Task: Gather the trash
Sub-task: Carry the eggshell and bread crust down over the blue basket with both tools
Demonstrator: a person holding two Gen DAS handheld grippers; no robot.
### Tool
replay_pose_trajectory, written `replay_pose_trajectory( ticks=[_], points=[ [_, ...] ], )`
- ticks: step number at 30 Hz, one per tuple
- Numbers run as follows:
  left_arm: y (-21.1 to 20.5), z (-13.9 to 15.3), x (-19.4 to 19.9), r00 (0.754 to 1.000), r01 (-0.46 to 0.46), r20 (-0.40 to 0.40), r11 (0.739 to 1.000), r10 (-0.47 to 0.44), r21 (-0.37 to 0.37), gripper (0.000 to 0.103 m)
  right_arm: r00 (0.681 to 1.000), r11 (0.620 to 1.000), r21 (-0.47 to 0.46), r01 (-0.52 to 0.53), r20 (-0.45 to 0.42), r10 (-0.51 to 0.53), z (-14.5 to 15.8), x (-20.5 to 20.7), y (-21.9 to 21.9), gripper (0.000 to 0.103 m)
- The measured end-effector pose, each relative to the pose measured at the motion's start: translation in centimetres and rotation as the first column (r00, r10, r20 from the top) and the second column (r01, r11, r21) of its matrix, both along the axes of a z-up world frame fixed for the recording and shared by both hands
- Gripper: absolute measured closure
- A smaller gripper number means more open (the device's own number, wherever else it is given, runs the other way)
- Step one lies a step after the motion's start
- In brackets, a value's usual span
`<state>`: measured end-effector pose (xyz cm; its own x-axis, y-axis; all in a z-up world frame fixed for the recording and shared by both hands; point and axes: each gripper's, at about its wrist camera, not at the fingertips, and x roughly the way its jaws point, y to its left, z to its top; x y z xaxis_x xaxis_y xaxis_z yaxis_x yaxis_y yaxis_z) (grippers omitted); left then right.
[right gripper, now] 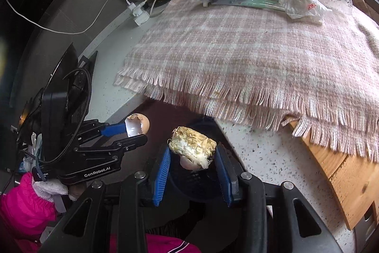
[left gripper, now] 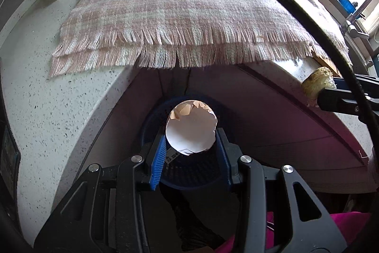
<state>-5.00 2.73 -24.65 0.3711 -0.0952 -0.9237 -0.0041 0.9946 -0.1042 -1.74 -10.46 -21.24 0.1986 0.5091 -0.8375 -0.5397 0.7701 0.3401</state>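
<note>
Left gripper, "GenRobot.AI" label, grips eggshell.

The right hand-held gripper pinches a yellowish, fibrous food scrap between its blue pads, above a dark blue mesh bin. To the left, the left hand-held gripper clamps a broken eggshell. A pink plaid cloth covers the speckled bench; crumpled plastic bags lie at the cloth's far edge.
</note>
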Motion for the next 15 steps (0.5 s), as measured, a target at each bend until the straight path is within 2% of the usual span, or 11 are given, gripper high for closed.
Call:
replay_pose_trajectory(
  ticks=[6, 15],
  points=[
    [-0.7, -2.4, -1.8, 0.999, 0.003, -0.032, 1.0, -0.004, -0.006, 0.063, 1.0, 0.999, -0.04, -0.007, -0.013, 0.006, -1.9, -1.6, 0.3, 0.064],
    [-0.6, -6.8, -3.7, 0.995, -0.05, -0.088, 0.998, 0.047, -0.03, 0.063, 0.998, 0.993, -0.1, -0.069, -0.011, 0.068, -4.4, -3.3, 1.6, 0.064]
  ],
)
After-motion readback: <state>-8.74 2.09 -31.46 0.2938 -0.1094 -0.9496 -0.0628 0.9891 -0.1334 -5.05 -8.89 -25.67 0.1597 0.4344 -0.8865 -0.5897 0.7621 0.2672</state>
